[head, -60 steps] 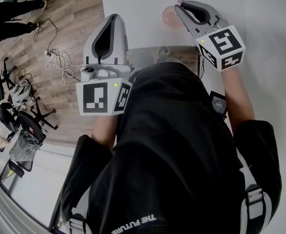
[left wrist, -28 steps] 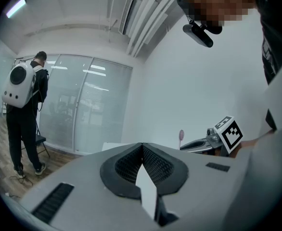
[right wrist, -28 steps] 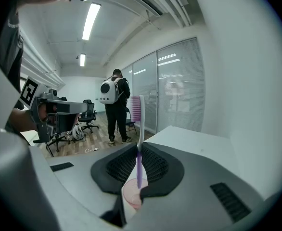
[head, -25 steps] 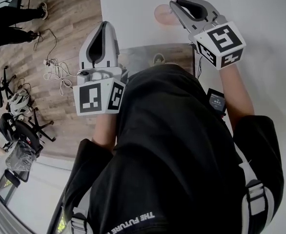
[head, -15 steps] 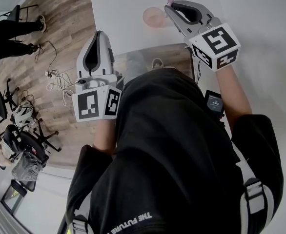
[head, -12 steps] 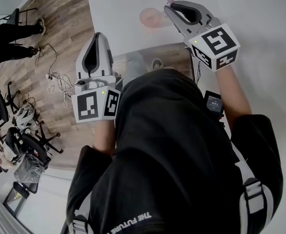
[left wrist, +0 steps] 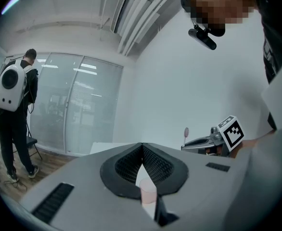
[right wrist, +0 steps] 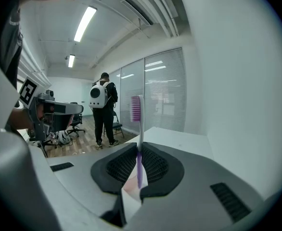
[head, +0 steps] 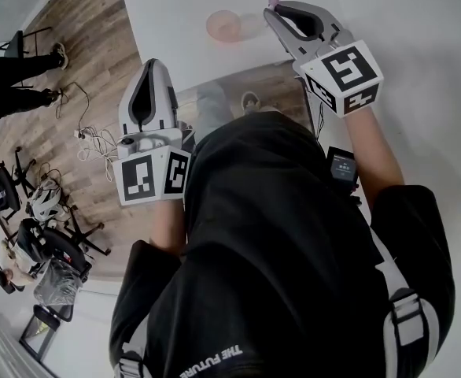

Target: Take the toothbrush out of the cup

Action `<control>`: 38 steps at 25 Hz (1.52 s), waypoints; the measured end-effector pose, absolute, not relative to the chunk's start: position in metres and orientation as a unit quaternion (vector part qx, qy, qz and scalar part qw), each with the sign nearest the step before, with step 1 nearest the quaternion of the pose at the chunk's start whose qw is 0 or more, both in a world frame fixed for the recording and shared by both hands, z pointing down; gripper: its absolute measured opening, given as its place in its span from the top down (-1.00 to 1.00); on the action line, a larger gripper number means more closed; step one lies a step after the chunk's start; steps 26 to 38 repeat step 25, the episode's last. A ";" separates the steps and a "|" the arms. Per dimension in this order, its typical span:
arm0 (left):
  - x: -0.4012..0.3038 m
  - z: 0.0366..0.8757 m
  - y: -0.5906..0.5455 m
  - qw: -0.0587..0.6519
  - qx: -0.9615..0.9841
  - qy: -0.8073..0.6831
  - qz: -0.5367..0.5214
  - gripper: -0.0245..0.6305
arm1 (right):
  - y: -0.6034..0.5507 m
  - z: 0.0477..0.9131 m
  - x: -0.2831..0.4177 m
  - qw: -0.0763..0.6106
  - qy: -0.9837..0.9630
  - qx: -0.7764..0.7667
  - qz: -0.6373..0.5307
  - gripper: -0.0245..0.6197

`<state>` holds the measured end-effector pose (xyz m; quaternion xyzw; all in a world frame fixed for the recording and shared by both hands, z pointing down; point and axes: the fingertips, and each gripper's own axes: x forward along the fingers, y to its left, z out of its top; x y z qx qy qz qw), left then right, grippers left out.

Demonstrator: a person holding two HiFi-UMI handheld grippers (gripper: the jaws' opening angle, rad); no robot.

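Toothbrush (right wrist: 140,129), one; cup (head: 223,26), one.

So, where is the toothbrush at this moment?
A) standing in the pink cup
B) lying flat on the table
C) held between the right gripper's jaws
C: the right gripper is shut on the purple toothbrush, bristles up, while the pink cup stands apart on the table.
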<state>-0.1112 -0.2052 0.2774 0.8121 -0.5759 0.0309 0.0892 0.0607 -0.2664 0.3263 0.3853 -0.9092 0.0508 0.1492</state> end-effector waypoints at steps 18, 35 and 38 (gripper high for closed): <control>-0.102 0.270 -0.205 0.098 0.816 -0.568 0.036 0.86 | -0.267 0.323 0.067 0.156 -0.903 0.396 0.063 0.78; -0.111 0.281 -0.203 0.096 0.815 -0.569 0.044 0.86 | -0.269 0.333 0.057 0.153 -0.906 0.391 0.061 0.78; -0.111 0.281 -0.203 0.096 0.815 -0.569 0.044 0.86 | -0.269 0.333 0.057 0.153 -0.906 0.391 0.061 0.78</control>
